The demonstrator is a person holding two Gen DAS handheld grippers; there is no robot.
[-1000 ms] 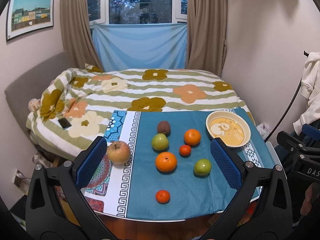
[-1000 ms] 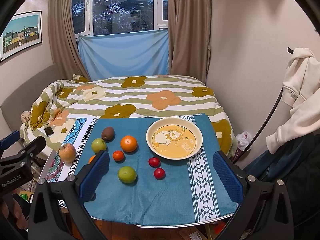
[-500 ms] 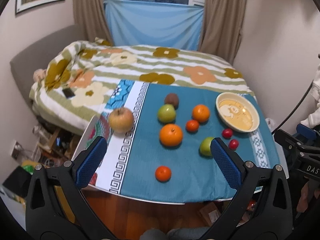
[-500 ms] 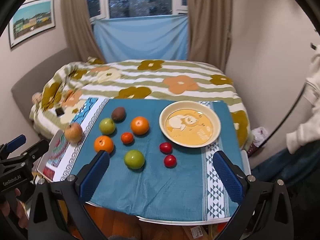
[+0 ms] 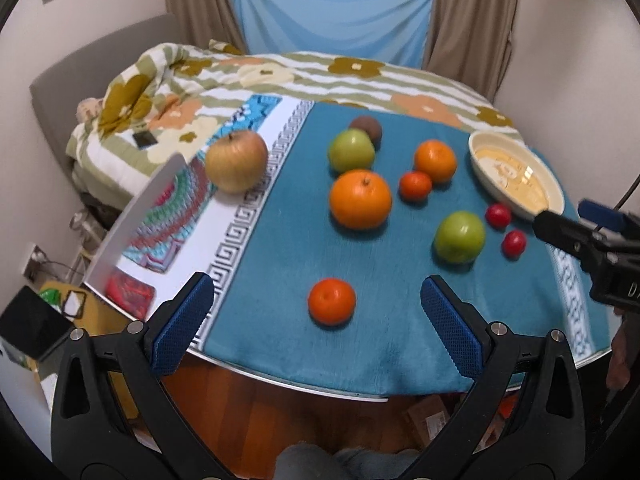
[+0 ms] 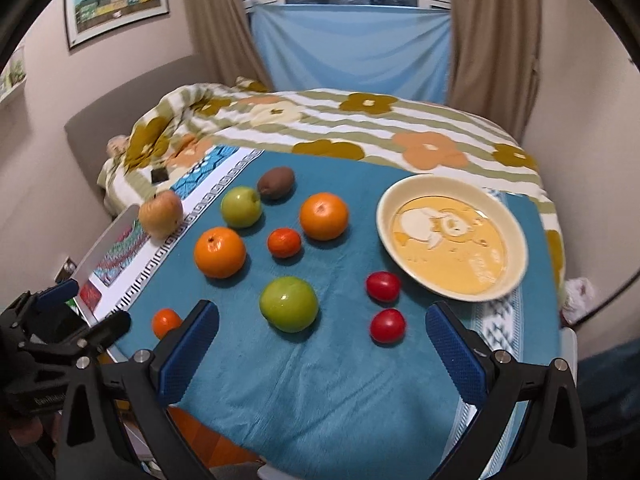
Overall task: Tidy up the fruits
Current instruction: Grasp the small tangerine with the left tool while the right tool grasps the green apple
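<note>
Both grippers nearer table since before; left gripper [image 5: 318, 308] over small mandarin [image 5: 331, 301].

Left gripper [image 5: 318, 322]: jaws spread wide, blue pads [image 5: 182, 322] facing each other, nothing between them; poised over the near edge of the table [image 5: 304, 386]. Right gripper [image 6: 322, 354]: jaws likewise wide apart and empty, poised above the near right part of the table.
</note>
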